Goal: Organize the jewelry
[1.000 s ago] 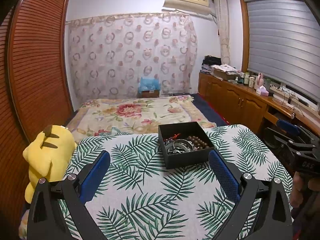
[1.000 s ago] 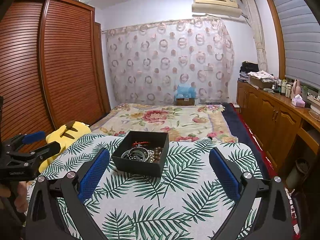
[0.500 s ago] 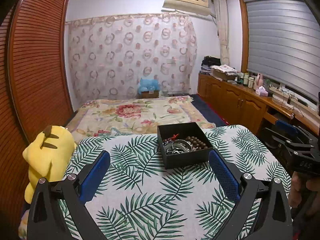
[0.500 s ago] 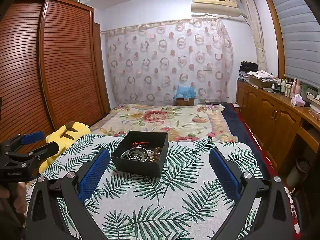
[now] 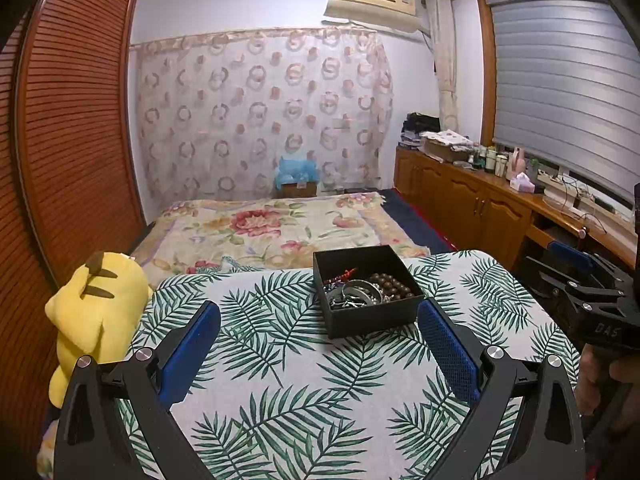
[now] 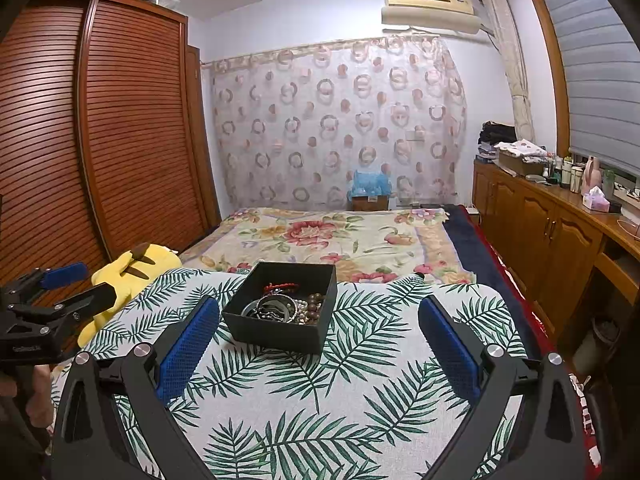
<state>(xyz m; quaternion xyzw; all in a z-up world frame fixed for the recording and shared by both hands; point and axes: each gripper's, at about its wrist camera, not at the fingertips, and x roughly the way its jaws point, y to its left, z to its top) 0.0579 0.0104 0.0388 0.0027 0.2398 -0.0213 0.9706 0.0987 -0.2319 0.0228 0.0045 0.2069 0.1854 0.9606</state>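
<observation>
A black open box (image 5: 380, 320) stands on the leaf-print table (image 5: 280, 380) near its far edge; it also shows in the right wrist view (image 6: 276, 332). It holds silver bangles (image 5: 356, 294), a brown bead bracelet (image 5: 390, 284) and a red piece (image 5: 340, 274). My left gripper (image 5: 318, 322) is open and empty, held above the table just short of the box. My right gripper (image 6: 318, 318) is open and empty, with the box ahead between its fingers, nearer the left one. Each gripper shows at the edge of the other's view, the right one (image 5: 580, 280) and the left one (image 6: 60, 292).
A yellow plush toy (image 5: 92, 312) leans at the table's left edge. A bed with a floral cover (image 5: 272, 228) lies beyond the table. A wooden wardrobe (image 6: 100, 140) is on the left and a wooden sideboard (image 5: 480, 204) with bottles on the right.
The box has drifted slightly left in the left wrist view as that gripper shifted a little. The right gripper is nearly still. Both stay open.
</observation>
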